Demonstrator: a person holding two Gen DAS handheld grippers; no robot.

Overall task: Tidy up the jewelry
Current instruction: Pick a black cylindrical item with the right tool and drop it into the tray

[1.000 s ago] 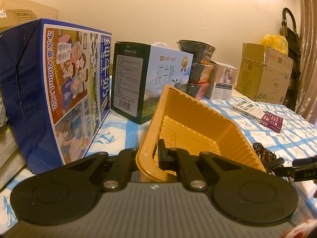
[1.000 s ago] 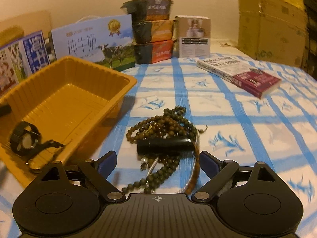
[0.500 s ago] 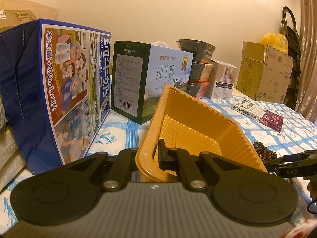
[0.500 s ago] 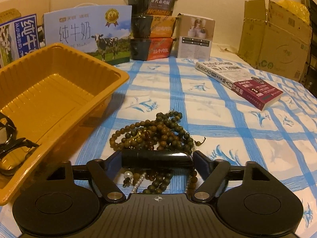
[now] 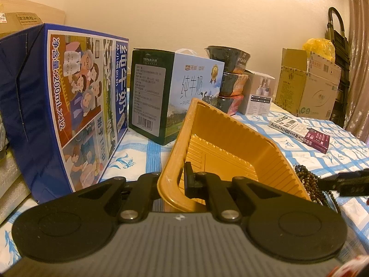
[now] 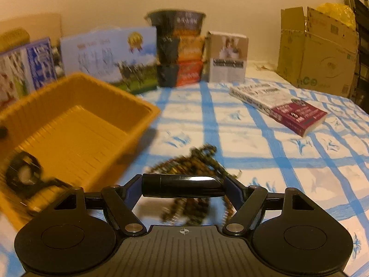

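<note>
left gripper (image 5: 171, 180) is clamped on the near rim of the yellow tray (image 5: 228, 143), tilting it up. right gripper (image 6: 183, 185) is clamped across a black tube (image 6: 182, 185), above the bead pile (image 6: 191, 161) on the blue-checked cloth (image 6: 288, 161) just right of the tray. a watch (image 6: 23, 173) lies in the tray. open cloth to the right, up to the book (image 5: 299, 131) marked "autocad". milk box (image 5: 69, 106) reads "200ml×12".

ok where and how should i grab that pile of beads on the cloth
Take the bead pile at its raised, tangled middle, coming straight down from above with the jaws across the heap. It lies loose and flat on the checked cloth, with no stiff edge; the orange tray crowds its left.
</note>
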